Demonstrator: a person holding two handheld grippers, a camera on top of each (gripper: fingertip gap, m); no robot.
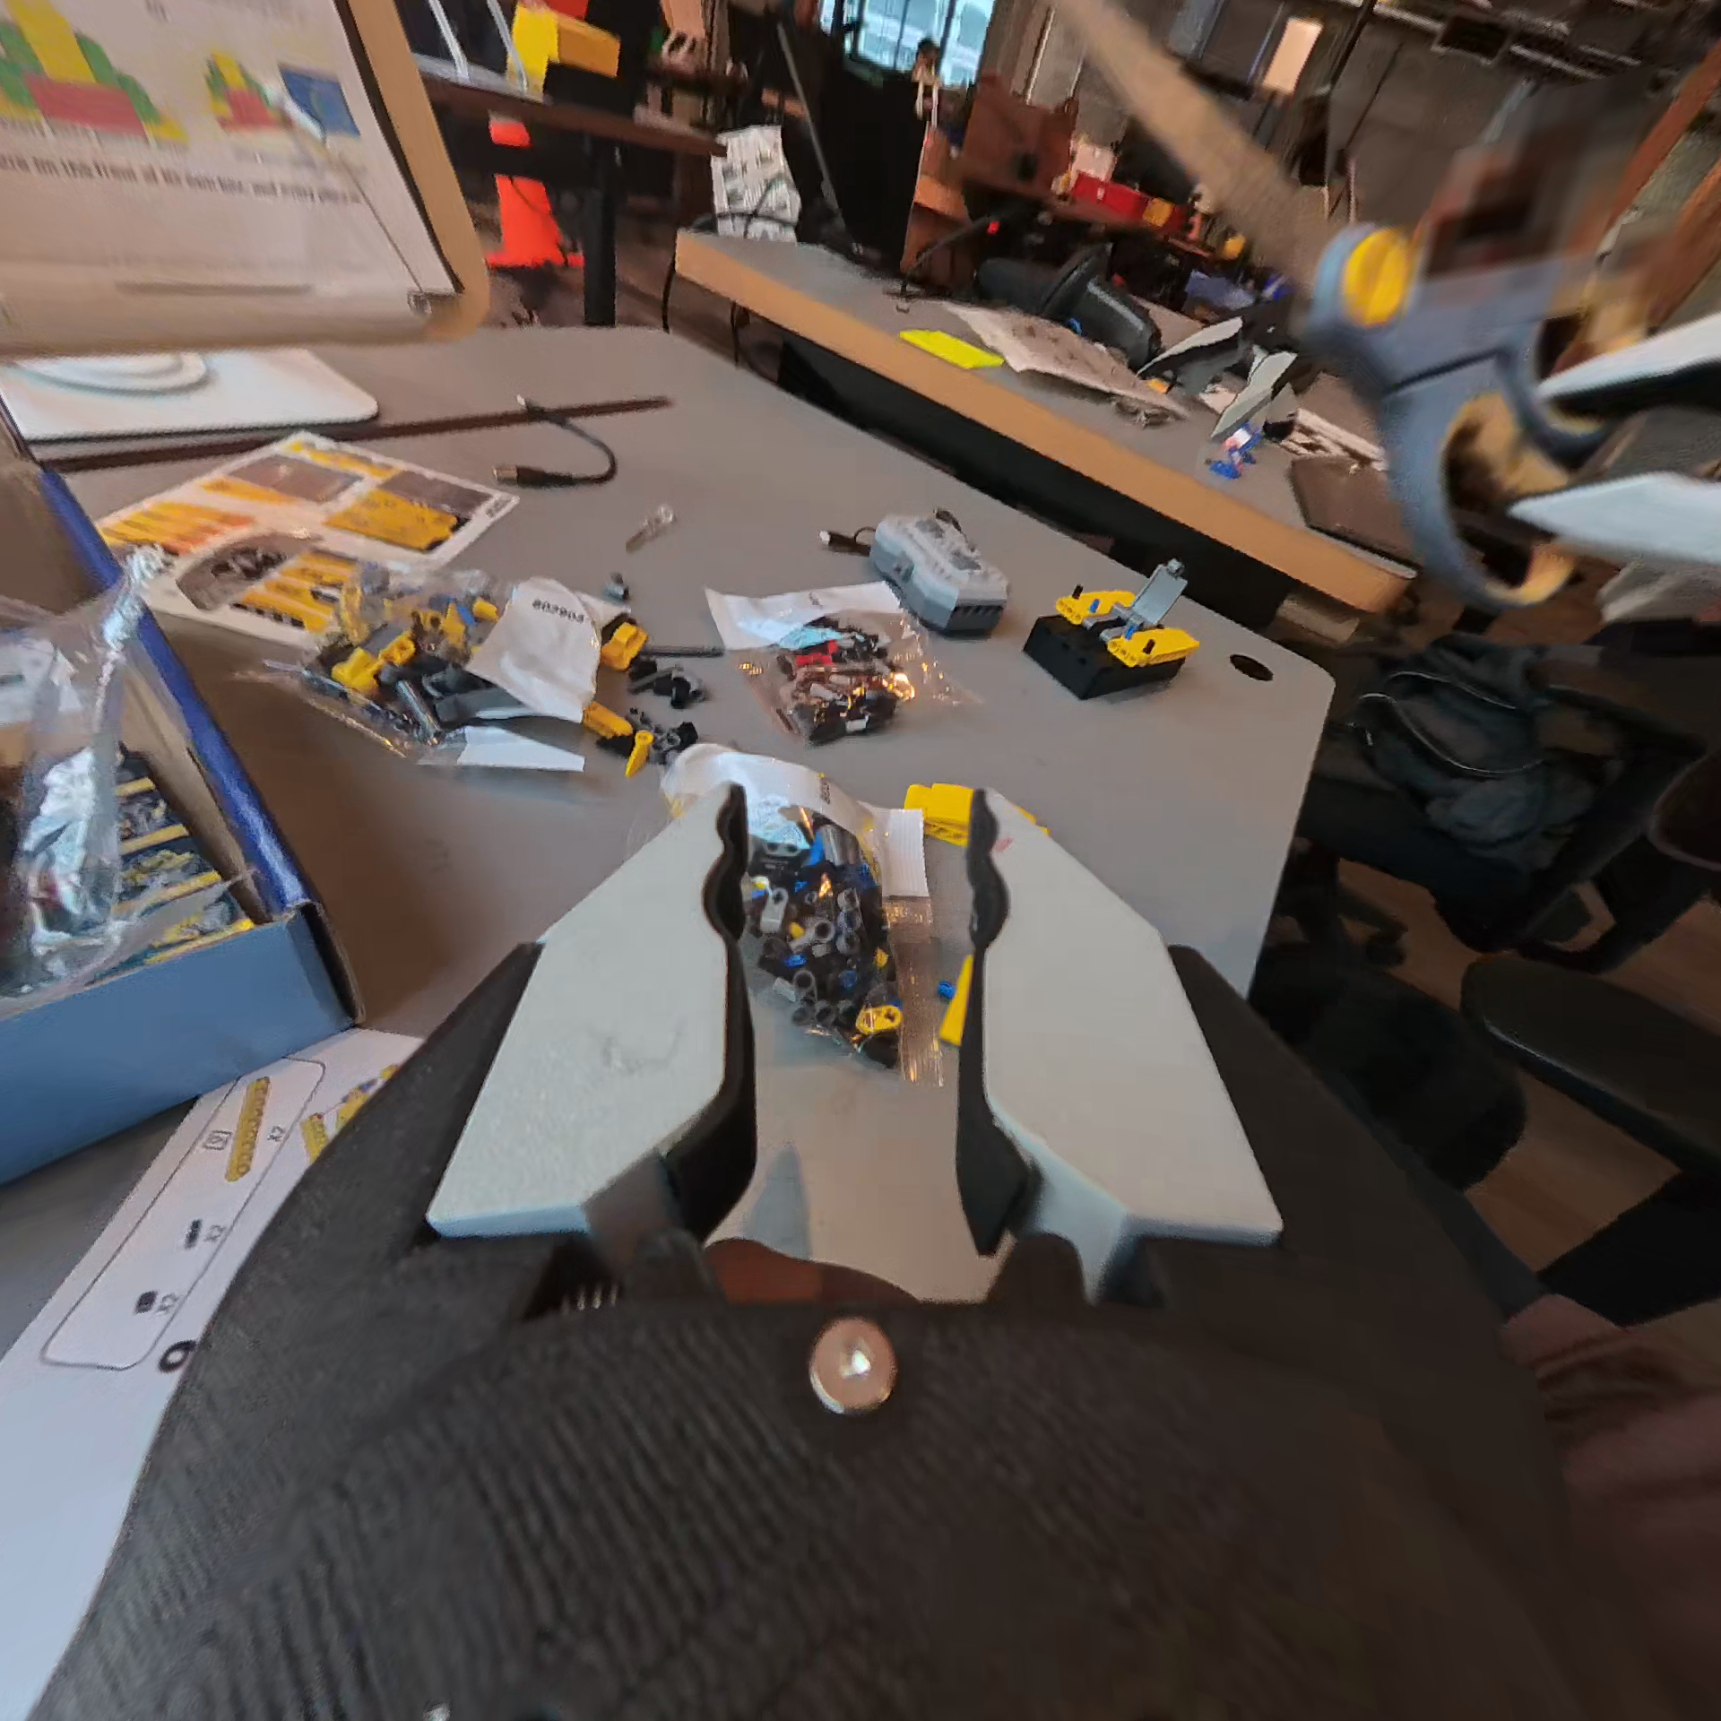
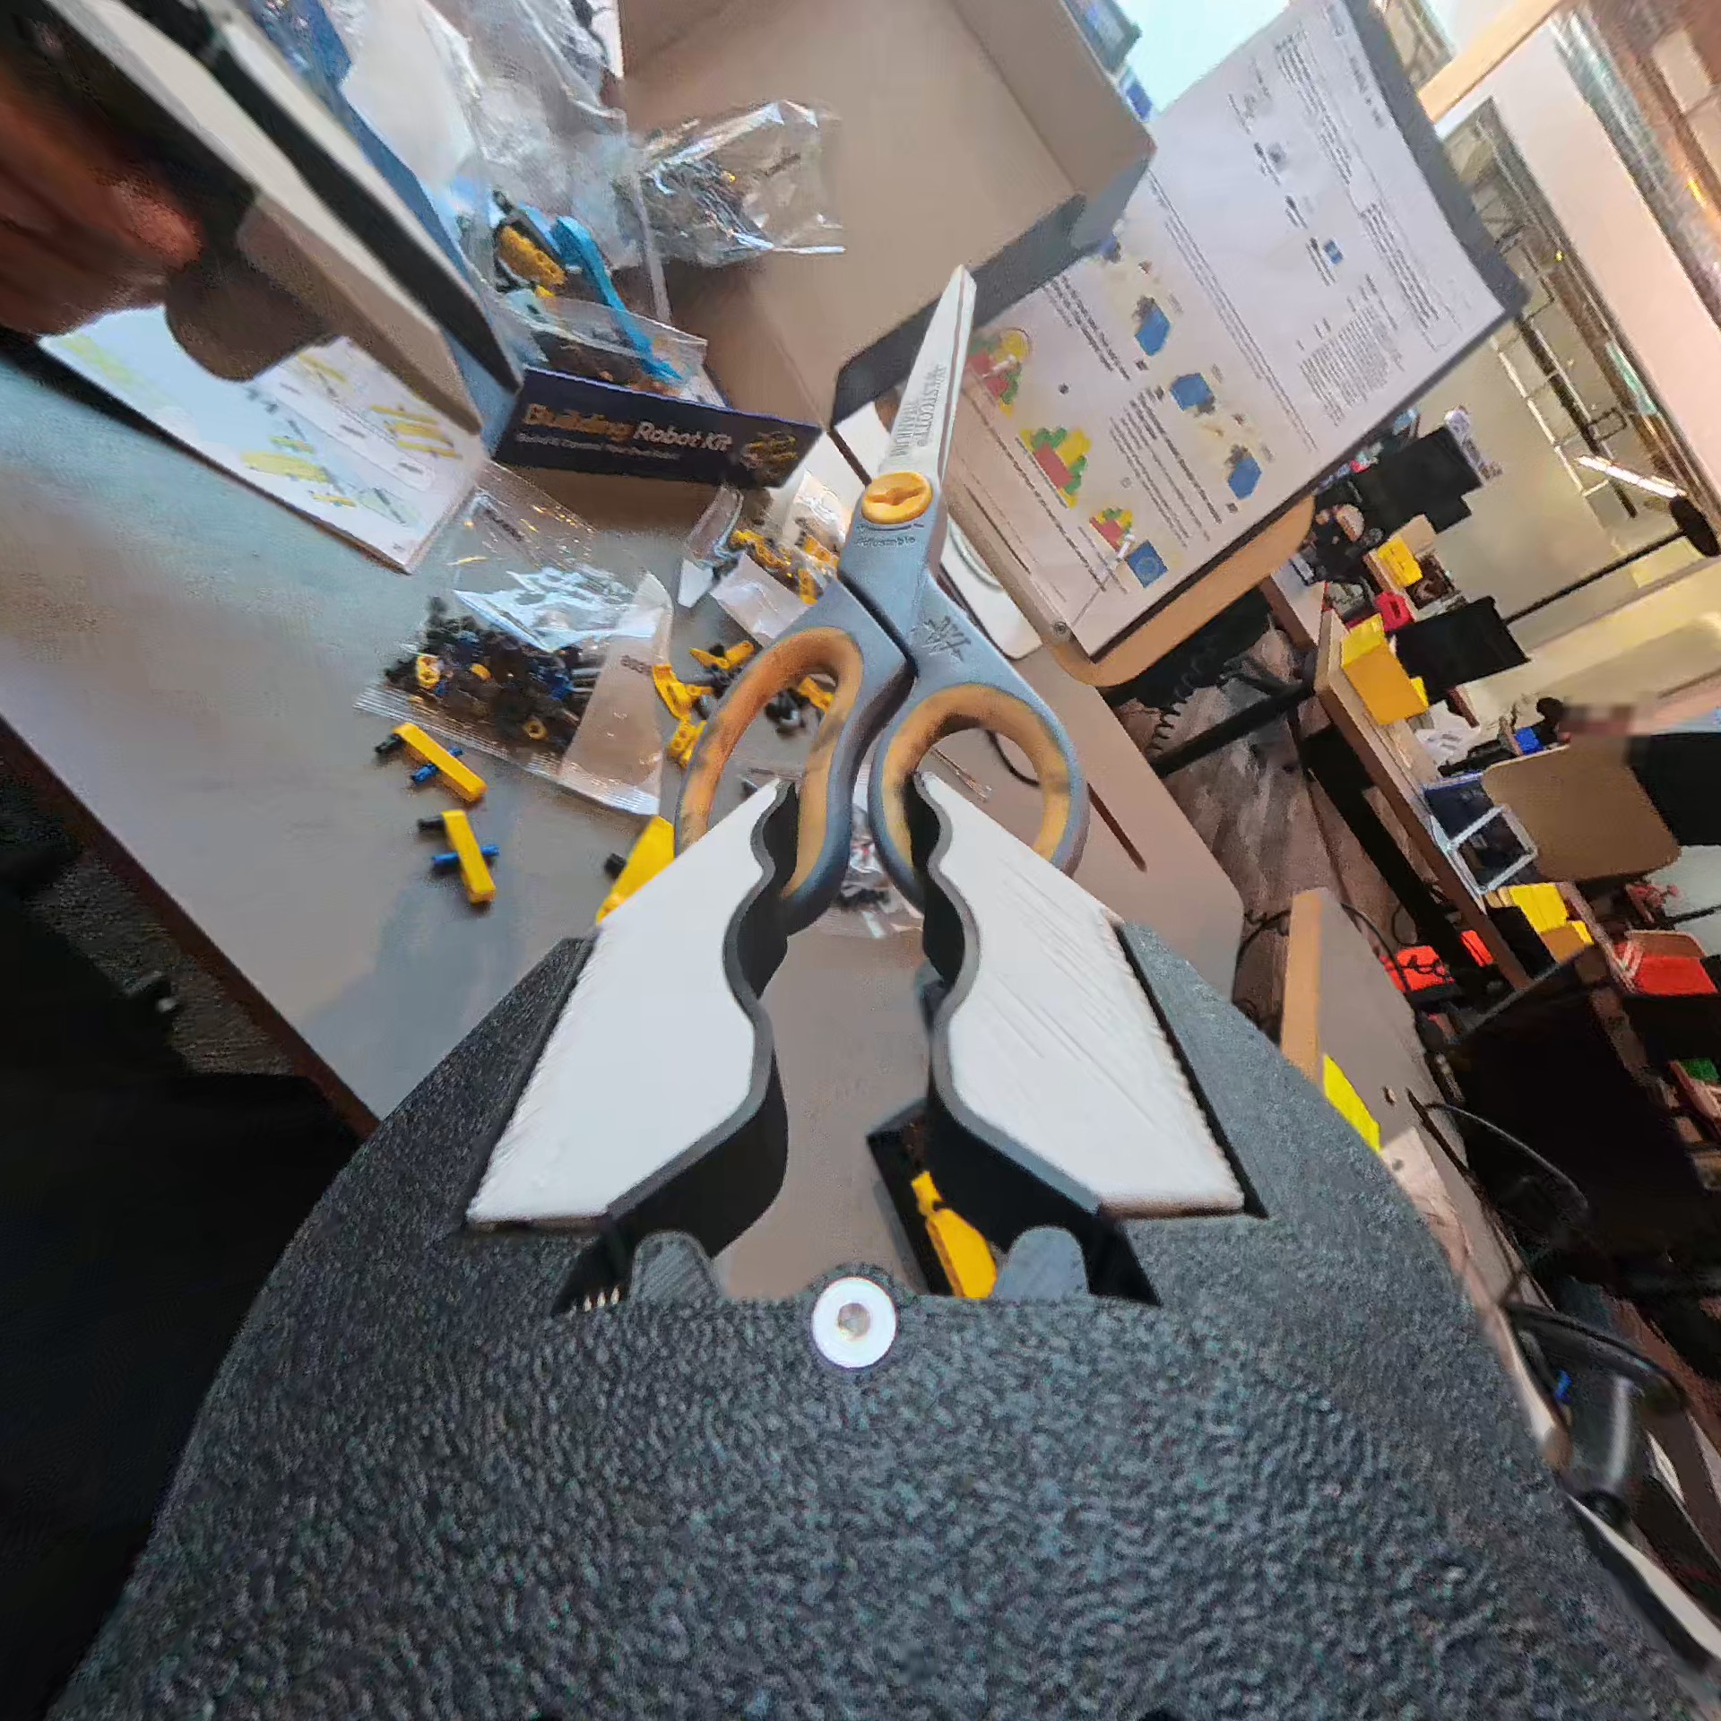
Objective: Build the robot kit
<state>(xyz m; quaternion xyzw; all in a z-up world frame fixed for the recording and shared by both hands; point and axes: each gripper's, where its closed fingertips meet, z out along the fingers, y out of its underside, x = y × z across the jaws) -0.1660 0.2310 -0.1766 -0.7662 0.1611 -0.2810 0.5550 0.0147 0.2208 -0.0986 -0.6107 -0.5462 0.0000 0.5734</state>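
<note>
My left gripper (image 1: 857, 819) is open and hangs above the grey table (image 1: 1164, 801). A clear bag of small black, blue and yellow parts (image 1: 819, 941) lies on the table and shows between its jaws. My right gripper (image 2: 852, 810) is shut on grey and orange scissors (image 2: 894, 596). It pinches the inner handle bars, and the closed blades point up and away. In the left wrist view the right gripper (image 1: 1602, 447) and the scissors (image 1: 1369, 279) show blurred in the air at the upper right. The left gripper (image 2: 279, 233) shows blurred at the top left of the right wrist view.
More bags and loose yellow and black parts (image 1: 466, 652) lie on the table, with a grey hub block (image 1: 941, 568) and a small black and yellow assembly (image 1: 1108, 643). A blue kit box (image 1: 186, 1006) and instruction sheets (image 1: 307, 521) are at the left. A monitor (image 2: 1211, 326) stands behind. Across from one pair of fingers to the other is roughly 20 centimeters.
</note>
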